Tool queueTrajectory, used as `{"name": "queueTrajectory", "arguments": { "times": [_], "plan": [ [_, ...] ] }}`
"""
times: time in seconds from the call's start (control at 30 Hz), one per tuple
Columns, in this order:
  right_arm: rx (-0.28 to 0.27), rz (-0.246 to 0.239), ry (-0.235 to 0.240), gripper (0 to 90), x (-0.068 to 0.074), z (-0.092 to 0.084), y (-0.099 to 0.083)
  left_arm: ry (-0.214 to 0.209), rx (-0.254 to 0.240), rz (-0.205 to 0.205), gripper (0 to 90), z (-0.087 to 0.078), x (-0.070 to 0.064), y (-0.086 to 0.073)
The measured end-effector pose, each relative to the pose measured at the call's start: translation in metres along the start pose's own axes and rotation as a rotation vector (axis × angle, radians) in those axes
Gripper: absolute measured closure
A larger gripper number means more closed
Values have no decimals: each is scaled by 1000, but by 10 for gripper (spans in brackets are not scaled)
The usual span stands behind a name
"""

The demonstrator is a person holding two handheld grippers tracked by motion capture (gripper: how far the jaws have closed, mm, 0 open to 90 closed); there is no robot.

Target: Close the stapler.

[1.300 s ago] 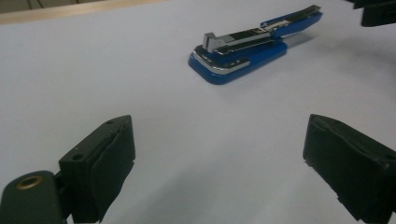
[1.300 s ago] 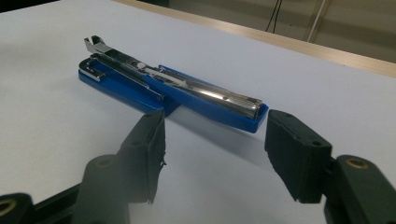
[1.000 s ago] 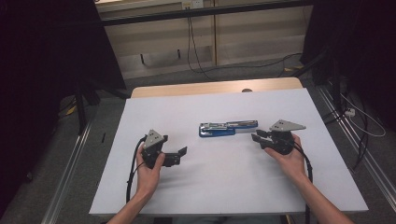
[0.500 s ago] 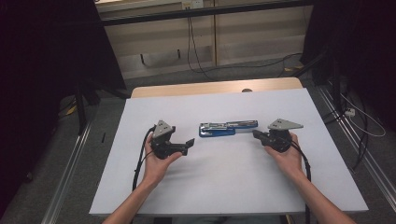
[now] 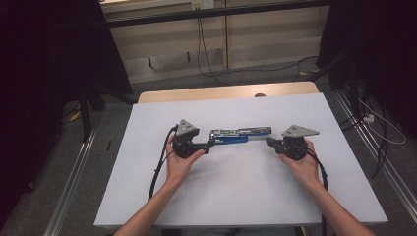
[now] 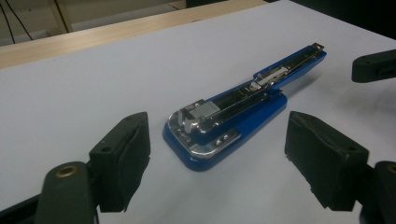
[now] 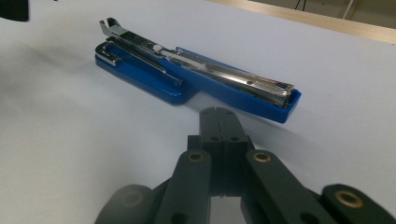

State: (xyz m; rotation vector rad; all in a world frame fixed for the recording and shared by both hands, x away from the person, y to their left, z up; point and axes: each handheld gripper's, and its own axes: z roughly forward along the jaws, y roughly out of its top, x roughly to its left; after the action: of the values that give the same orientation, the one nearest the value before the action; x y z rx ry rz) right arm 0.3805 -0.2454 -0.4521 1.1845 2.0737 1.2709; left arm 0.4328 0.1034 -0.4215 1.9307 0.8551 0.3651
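A blue stapler point(image 5: 241, 133), folded open flat with its metal magazine showing, lies across the middle of the white table point(image 5: 246, 196). My left gripper point(image 5: 210, 144) is at its left end. In the left gripper view the stapler point(image 6: 233, 112) points away, and its near end sits between the tips of my left gripper point(image 6: 217, 140). The jaws have just been closing, but both pads stand well off the stapler. My right gripper point(image 5: 269, 141) is just off the right end. In the right gripper view it point(image 7: 218, 114) is shut on nothing, a little short of the stapler point(image 7: 196, 70).
A wooden strip point(image 5: 226, 92) runs along the table's far edge. Beyond it are a floor with cables point(image 5: 216, 69) and a low wall. Metal rails run along both sides of the table. White surface lies bare in front of both hands.
My left hand has moved right across the table to the stapler's left end. The right hand and the stapler have kept still.
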Motion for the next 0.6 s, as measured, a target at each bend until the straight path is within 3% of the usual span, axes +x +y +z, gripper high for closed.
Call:
{"name": "queueTrajectory", "arguments": {
  "times": [0.07, 0.13, 0.23, 0.37, 0.47, 0.5, 0.6],
  "plan": [
    [-3, 7, 7, 900, 1, 0, 0, 16, 1, -31, 249, 4, -1, 1],
    [2, 15, 15, 900, 2, 1, 0, -5, -6, -49, 275, 9, -1, 3],
    [22, 5, 10, 900, 2, 1, -1, -17, 18, -24, 318, 15, -2, 5],
    [11, 7, 12, 900, 1, 0, 0, -46, 29, -38, 338, 23, -2, 5],
    [4, 21, 14, 900, 0, -1, 1, -56, 39, -35, 488, 28, 0, 4],
    [6, 19, 12, 900, 0, -1, 1, -50, 47, -15, 515, 29, 1, 4],
    [8, 23, 9, 900, -1, -1, 0, -64, 48, -27, 638, 34, -1, 2]
  ]
}}
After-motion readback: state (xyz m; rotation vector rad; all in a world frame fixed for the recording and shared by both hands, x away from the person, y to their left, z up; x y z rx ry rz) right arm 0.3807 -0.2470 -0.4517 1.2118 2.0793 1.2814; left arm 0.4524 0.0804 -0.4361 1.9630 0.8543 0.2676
